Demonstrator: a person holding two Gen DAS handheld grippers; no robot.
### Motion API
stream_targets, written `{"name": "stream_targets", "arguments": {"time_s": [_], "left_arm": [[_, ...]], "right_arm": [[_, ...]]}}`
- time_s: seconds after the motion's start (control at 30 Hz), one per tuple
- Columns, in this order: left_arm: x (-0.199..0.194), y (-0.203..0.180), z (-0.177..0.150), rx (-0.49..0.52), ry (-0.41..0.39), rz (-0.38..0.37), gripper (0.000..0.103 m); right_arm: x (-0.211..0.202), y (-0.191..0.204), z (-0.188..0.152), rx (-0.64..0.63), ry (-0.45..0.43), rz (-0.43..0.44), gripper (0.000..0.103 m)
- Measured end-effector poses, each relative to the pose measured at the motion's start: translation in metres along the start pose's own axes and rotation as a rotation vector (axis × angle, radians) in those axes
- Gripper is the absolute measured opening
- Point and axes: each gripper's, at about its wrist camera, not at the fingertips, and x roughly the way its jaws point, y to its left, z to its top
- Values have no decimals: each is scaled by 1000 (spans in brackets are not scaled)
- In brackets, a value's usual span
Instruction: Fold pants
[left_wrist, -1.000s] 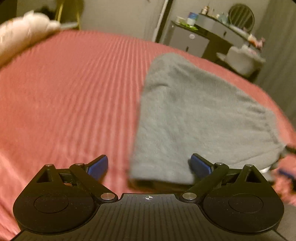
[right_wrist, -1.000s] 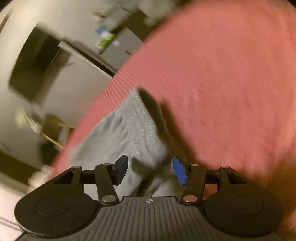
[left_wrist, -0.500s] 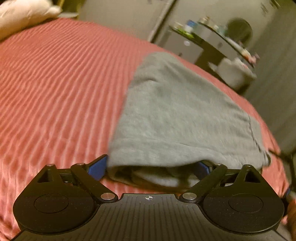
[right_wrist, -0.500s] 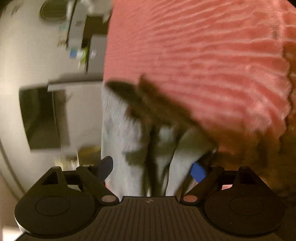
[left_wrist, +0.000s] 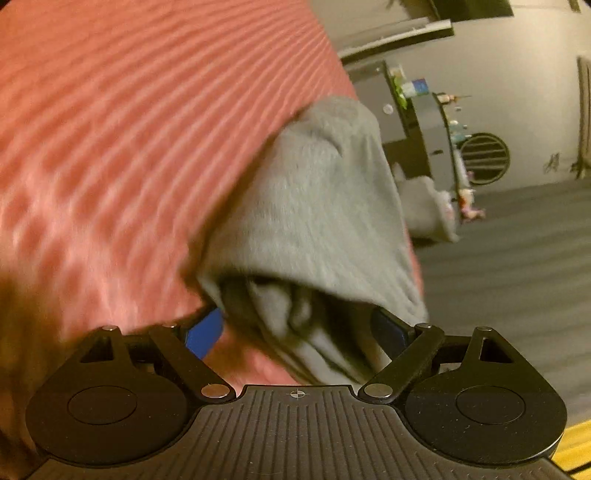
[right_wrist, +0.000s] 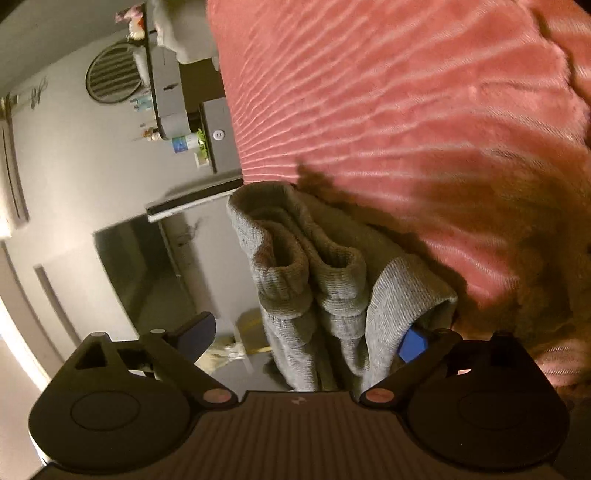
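Our left gripper (left_wrist: 295, 328) stands wide, both blue pads apart, with the layered end of the grey pants (left_wrist: 317, 206) sitting in the gap, not pinched as far as we can tell. Our right gripper (right_wrist: 306, 332) is also wide; the ribbed cuffs and waistband end of the same bundle sit between its pads, the right pad tucked against a fold, the left one clear of the cloth. The pants lie folded in a thick stack at the edge of the red ribbed bedspread (left_wrist: 129, 129), dresser (right_wrist: 166, 92) and mirror (right_wrist: 112, 74) beyond. We judge the folding mostly done, and we are bracketing the bundle from both ends. Next move likely needs both claws to close evenly on all layers, or the stack slumps open.
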Motion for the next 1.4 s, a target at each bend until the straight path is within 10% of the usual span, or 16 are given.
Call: {"name": "stream_targets", "arguments": {"time_s": [0.47,1.0,1.2,1.4], "left_arm": [[-11,6,10,-30,-86,-121,92],[12,-18,23,71,-138,44,89],[12,-19,31,126,-124,160,39],[8,-25,27,196,-147,197,34]], "right_arm": [[-2,3,-3,-18,29,48,99],[22,13,2,-77,-13,-50,99],[19,23,-1,-135,-74,-85,92],[13,28,-5,-175,-146,-126,77]]}}
